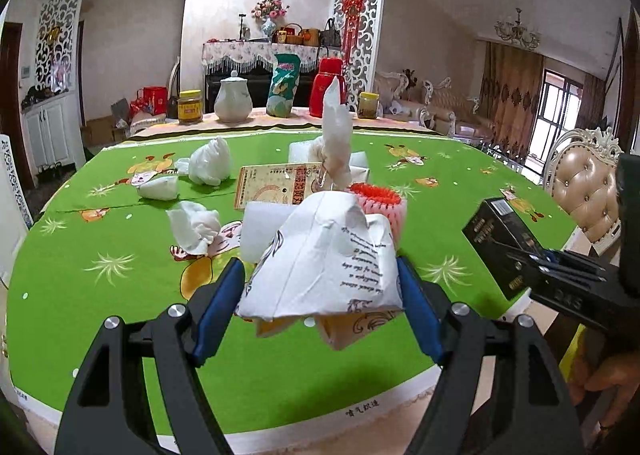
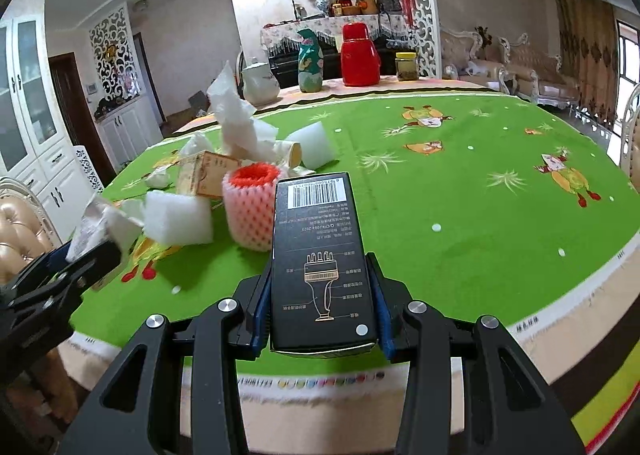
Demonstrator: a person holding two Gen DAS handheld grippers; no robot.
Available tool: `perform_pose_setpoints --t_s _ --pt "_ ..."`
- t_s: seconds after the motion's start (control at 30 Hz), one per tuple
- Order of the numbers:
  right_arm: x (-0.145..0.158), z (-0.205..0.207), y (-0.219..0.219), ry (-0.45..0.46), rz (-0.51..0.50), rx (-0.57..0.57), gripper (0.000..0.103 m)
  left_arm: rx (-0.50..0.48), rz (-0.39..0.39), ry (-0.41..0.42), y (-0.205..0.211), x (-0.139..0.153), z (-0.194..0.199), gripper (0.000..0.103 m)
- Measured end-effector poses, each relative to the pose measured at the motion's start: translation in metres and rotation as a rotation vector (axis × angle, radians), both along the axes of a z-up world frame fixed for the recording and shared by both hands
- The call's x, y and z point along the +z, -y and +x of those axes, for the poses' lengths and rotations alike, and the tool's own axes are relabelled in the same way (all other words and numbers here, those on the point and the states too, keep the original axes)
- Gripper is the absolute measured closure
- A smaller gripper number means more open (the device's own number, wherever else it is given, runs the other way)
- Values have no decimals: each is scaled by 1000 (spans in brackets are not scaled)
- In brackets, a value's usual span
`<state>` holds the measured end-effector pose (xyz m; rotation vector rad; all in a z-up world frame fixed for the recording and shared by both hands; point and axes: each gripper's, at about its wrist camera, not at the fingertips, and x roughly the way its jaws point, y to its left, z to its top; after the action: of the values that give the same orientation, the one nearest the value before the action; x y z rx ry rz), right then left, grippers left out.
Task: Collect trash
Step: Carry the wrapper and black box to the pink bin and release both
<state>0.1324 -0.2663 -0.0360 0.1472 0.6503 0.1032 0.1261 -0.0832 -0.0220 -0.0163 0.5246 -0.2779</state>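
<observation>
My left gripper is shut on a crumpled white printed paper bag, held above the near edge of the green table. My right gripper is shut on a black box with a barcode, held over the table's front edge; it shows at the right of the left wrist view. On the table lie crumpled tissues, white foam blocks, a pink foam fruit net, a yellow card packet and a tall twisted tissue.
At the far side stand a white teapot, a red thermos, a green snack bag and two jars. A padded chair stands at the right of the table; another chair is at the left.
</observation>
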Motion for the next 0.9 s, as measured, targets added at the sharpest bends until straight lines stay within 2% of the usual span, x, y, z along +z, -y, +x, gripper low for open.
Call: perform_pose_setpoints --t_s 0.27,0.47,0.7,0.9 --pt "5 -36 6 19 -24 -26 62 -28 6 21 6 5 -5 29" --pt "15 -74 31 69 -26 -74 62 -126 37 75 38 15 -18 29" --pt "25 -131 87 118 -21 -229 62 -303 18 89 97 24 -34 29" --pt "21 -187 136 121 -23 -394 62 -486 4 82 161 28 -58 29"
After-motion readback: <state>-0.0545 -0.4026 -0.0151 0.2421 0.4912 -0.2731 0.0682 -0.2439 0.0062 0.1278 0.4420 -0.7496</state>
